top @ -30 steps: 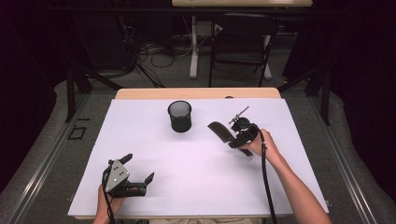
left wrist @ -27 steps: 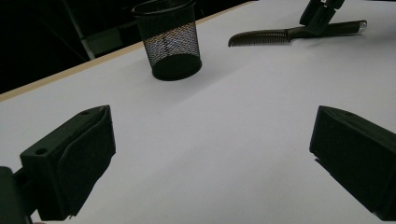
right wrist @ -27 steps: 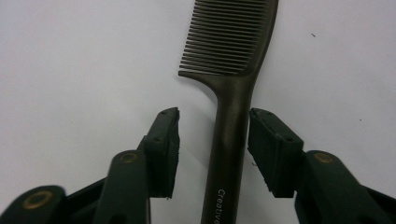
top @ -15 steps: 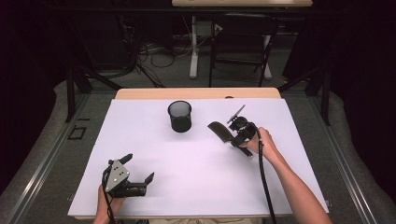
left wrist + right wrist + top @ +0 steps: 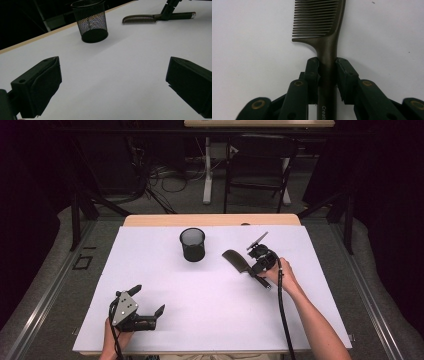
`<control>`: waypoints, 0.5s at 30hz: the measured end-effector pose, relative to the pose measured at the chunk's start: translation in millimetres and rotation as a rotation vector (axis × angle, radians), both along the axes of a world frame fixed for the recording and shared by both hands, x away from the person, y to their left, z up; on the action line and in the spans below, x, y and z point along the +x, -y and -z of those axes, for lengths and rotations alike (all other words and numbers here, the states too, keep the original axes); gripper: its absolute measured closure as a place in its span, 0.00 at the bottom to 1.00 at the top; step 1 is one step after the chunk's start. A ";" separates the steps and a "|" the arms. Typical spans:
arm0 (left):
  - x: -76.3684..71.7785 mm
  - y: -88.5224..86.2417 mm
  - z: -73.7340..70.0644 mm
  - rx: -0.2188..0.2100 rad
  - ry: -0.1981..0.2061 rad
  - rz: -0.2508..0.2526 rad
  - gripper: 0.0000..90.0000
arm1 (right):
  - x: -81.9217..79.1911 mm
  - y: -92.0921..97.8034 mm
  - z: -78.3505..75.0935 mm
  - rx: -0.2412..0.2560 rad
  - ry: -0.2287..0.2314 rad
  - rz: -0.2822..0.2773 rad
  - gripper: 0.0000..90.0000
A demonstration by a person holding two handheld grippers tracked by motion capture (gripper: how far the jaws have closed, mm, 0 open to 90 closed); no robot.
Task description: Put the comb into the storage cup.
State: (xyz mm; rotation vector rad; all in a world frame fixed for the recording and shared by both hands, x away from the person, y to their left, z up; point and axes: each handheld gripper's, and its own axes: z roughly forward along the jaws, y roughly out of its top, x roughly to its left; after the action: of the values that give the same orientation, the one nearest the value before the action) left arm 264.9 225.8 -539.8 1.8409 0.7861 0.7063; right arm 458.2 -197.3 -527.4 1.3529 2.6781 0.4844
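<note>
comb (image 5: pixel 325 30) | right gripper (image 5: pixel 327 65) fingers clamped on handle | left gripper (image 5: pixel 112 82) fingers wide, empty

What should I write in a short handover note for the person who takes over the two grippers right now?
Right gripper: shut on the handle of the comb, low over the white table; teeth end points toward the mesh cup.
Left gripper: open, holds nothing, near the front left edge of the table.
Mesh cup: upright, toward the back of the table, left of the comb; whether anything lies in it cannot be told.
Done: comb gripped.
Left, probably: carry the comb to the cup and put it in.
</note>
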 end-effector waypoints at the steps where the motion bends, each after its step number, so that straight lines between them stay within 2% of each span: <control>1: -0.1 0.1 0.0 0.001 0.001 -0.001 0.00 | 0.7 3.6 1.1 0.051 0.032 -0.013 0.81; 3: 0.0 0.0 -0.2 0.003 0.002 0.000 0.00 | 0.0 4.2 -0.3 0.044 0.030 -0.009 0.81; 4: -0.1 0.3 -0.2 0.002 0.002 0.000 0.00 | -2.7 3.4 -0.7 0.068 0.029 0.025 0.81; 5: -0.3 0.5 -0.1 0.001 0.002 -0.002 0.00 | -2.3 4.7 -1.4 0.064 0.035 0.003 0.81; 6: -0.5 0.5 -0.3 0.003 0.002 -0.002 0.00 | -4.2 4.7 -0.5 0.094 0.065 0.011 0.81; 11: -0.3 0.3 -0.3 0.002 0.003 -0.005 0.00 | -8.0 7.5 -7.0 0.056 0.046 0.000 0.81; 12: -0.3 0.4 -0.3 0.003 0.003 -0.004 0.00 | -8.0 7.5 -7.0 0.056 0.046 0.000 0.81; 13: -0.4 0.7 -0.2 0.001 0.002 -0.003 0.00 | -8.9 8.1 -4.8 0.089 0.069 0.004 0.81; 15: -0.6 1.2 -0.2 0.002 0.003 -0.001 0.00 | -10.6 10.6 -5.5 0.090 0.080 -0.006 0.81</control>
State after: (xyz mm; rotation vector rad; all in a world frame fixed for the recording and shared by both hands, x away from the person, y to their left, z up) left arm 264.3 224.7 -539.5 1.8411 0.7848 0.7105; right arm 447.7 -207.9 -521.8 1.3188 2.6263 0.6527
